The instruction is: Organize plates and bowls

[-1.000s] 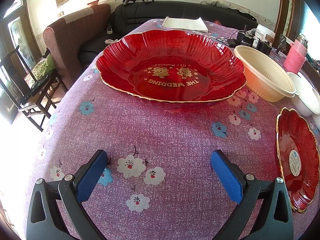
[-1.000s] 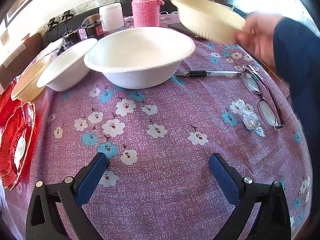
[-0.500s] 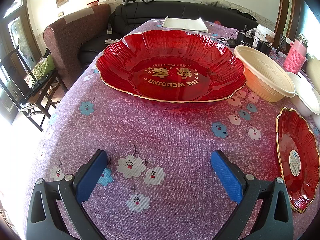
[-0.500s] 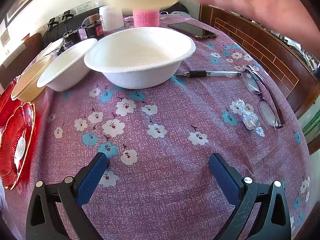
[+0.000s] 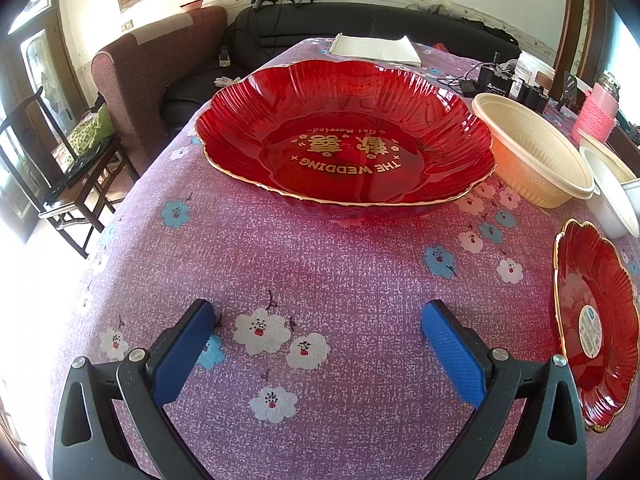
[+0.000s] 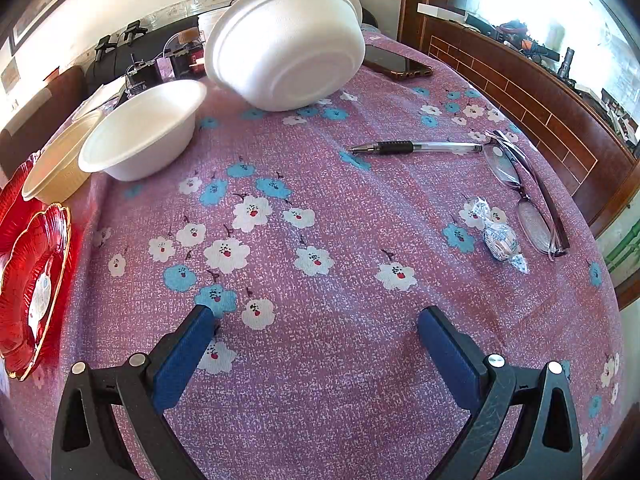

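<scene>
Where visible: two red plates (image 5: 344, 148), three bowls (image 6: 140, 132).

Big red plate (image 5: 344, 136) looked like glossy ribbed glass, tipped bowl (image 6: 286, 40) at 12 o'clock was matte foam, table (image 6: 340, 280) cloth was coarse weave.

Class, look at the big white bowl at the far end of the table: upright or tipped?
Tipped. The big white bowl shows its underside to the camera, its rim facing away.
</scene>
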{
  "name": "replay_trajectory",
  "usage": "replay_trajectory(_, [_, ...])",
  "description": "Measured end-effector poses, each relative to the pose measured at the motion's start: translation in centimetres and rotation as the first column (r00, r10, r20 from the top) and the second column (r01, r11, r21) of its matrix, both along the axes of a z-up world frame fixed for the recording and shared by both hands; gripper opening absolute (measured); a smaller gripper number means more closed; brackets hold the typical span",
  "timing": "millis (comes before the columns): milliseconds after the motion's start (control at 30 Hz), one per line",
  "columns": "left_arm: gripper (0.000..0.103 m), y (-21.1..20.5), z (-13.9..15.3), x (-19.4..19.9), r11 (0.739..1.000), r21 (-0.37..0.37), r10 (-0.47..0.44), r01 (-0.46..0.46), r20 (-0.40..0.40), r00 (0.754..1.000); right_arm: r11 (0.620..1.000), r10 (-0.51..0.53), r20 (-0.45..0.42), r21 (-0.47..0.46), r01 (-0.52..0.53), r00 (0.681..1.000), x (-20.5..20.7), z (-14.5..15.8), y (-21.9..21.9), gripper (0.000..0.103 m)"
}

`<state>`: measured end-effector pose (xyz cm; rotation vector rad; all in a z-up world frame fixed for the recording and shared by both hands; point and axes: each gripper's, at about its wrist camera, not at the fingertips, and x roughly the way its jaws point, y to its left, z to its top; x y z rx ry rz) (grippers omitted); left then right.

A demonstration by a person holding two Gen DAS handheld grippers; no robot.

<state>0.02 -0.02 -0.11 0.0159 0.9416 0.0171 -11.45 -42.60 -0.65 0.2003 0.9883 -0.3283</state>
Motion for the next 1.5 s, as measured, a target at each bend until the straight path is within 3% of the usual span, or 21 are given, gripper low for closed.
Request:
replay_trajectory(300, [0.103, 0.1, 0.1, -0.4, 1.0, -0.008, -0.007, 0.007, -0.018, 1.0, 1.0, 0.0, -0.002, -0.001, 0.0, 1.0, 0.1, 0.1, 0.1, 0.102])
replay_trajectory(367, [0.103, 0.7, 0.5, -1.1, 0.999, -0.048, -0.011, 0.01, -0.028, 1.0, 1.0, 0.012, 0.0, 0.003, -0.012, 1.0, -0.1, 0.0, 0.0, 0.102])
replay_trajectory(467, [0.103, 1.9, 2.1, -3.3, 0.995, -0.097, -0.029, 0.033, 0.037, 0.999, 0.995, 0.095, -0.034, 0.025, -0.094, 0.995, -1.0, 0.2, 0.0, 0.102])
replay_trajectory(633, [0.103, 4.1, 4.0, -5.7, 0.986, -0.154, -0.047, 0.06, 0.085, 0.995, 0.984, 0.154, 0.04, 0.084, -0.157, 0.987, -3.8, 3.5, 0.1, 0.098])
replay_trajectory(733, [0.103, 5.8, 4.8, -6.7, 0.982, -0.185, -0.022, 0.041, 0.103, 0.994, 0.97, 0.228, 0.106, 0.063, -0.236, 0.968, -4.4, 6.5, 2.2, 0.098])
replay_trajectory(933, [0.103, 8.2, 5.8, -8.4, 0.975, -0.22, 0.008, 0.021, 0.132, 0.991, 0.886, 0.417, 0.185, 0.135, -0.444, 0.89, -3.0, 9.8, 7.8, 0.097])
replay_trajectory(1067, [0.103, 9.0, 6.5, -8.2, 0.978, -0.209, 0.009, 0.018, 0.129, 0.992, 0.828, 0.502, 0.171, 0.189, -0.528, 0.848, -0.3, 10.8, 11.2, 0.083])
replay_trajectory(1133, [0.101, 9.1, 7.2, -7.8, 0.981, -0.192, 0.0, 0.026, 0.133, 0.991, 0.796, 0.55, 0.17, 0.188, -0.575, 0.818, 1.7, 11.7, 13.2, 0.082])
replay_trajectory(1233, [0.091, 9.1, 8.3, -6.4, 0.982, -0.181, -0.026, 0.049, 0.128, 0.991, 0.748, 0.612, 0.174, 0.186, -0.636, 0.771, 4.6, 12.9, 16.0, 0.072])
replay_trajectory(1333, [0.085, 9.7, 9.2, -4.2, 0.978, -0.203, -0.028, 0.052, 0.118, 0.993, 0.716, 0.637, 0.161, 0.237, -0.656, 0.754, 8.5, 13.3, 18.1, 0.062])
replay_trajectory(1400, [0.066, 10.4, 9.1, -2.5, 0.973, -0.227, -0.016, 0.035, 0.086, 0.996, 0.699, 0.646, 0.163, 0.266, -0.663, 0.746, 11.1, 13.3, 19.1, 0.055])
replay_trajectory(1500, [0.057, 11.7, 8.5, 0.5, 0.947, -0.32, -0.004, 0.013, 0.029, 1.0, 0.683, 0.669, 0.147, 0.263, -0.681, 0.728, 15.3, 12.9, 21.1, 0.05])
